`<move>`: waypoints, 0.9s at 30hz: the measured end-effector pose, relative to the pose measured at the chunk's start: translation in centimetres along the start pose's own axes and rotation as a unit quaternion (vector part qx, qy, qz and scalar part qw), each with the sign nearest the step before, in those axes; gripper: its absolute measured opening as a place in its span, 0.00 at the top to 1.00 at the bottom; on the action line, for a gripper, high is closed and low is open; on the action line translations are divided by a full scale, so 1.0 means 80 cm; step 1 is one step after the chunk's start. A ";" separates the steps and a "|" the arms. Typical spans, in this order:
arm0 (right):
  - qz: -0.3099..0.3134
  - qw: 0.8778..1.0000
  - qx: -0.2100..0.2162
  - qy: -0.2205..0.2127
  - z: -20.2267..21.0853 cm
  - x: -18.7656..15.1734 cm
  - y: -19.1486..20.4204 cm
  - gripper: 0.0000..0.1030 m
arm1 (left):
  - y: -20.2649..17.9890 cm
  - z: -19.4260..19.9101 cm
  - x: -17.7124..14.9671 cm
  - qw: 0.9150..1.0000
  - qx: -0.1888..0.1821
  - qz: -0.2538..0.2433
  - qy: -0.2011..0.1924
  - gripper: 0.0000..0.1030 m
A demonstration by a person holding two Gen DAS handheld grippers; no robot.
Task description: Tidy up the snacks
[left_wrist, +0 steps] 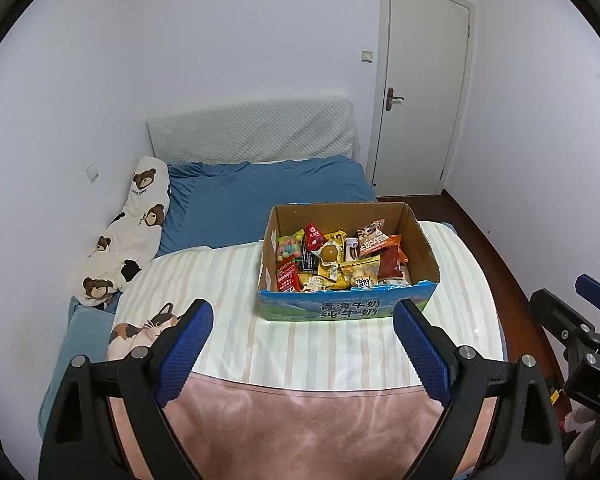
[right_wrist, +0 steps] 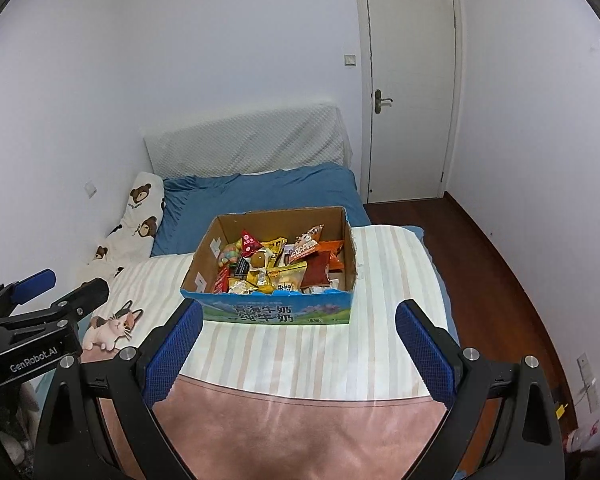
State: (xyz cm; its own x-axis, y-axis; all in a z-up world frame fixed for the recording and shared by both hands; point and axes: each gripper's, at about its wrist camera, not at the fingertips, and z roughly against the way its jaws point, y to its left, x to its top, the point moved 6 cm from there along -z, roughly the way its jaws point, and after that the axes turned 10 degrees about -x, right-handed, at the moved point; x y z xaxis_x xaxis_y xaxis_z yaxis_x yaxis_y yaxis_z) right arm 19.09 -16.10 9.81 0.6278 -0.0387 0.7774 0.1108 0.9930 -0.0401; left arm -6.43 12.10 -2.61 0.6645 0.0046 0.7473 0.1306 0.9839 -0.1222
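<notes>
An open cardboard box [left_wrist: 418, 232] with a blue printed front stands on the striped blanket on the bed; it also shows in the right wrist view [right_wrist: 350, 240]. It is full of mixed snack packets [left_wrist: 332, 260] [right_wrist: 276, 264] in red, yellow and orange. My left gripper [left_wrist: 303, 322] is open and empty, held above the blanket in front of the box. My right gripper [right_wrist: 299, 322] is open and empty too, just in front of the box. Each gripper shows at the edge of the other's view.
The bed has a blue sheet [left_wrist: 260, 192], a bear-print pillow [left_wrist: 136, 232] at the left wall and a padded headboard [left_wrist: 252, 132]. A pink blanket [left_wrist: 300, 428] lies nearest. A closed white door [left_wrist: 420, 80] and wooden floor [right_wrist: 480, 248] are at the right.
</notes>
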 end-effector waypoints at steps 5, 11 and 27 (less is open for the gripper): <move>0.006 1.000 -0.005 0.005 -0.011 0.000 0.002 0.00 | -0.001 -0.005 0.000 1.000 -0.001 -0.002 0.002 0.10; 0.007 1.000 -0.023 0.002 -0.037 0.013 -0.002 0.00 | -0.004 -0.032 0.011 1.000 0.001 -0.010 0.008 0.00; -0.012 0.998 -0.051 0.027 -0.135 0.055 -0.012 0.00 | 0.012 -0.125 0.051 0.999 0.007 0.001 0.045 0.00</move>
State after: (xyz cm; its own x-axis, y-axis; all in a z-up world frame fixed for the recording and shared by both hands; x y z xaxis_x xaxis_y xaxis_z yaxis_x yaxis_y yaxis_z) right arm 30.07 -18.44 6.51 0.6644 -0.0714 0.7440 0.2020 0.9755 -0.0868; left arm 3.78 11.28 -6.24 0.7283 -0.0080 0.6852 0.1182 0.9864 -0.1141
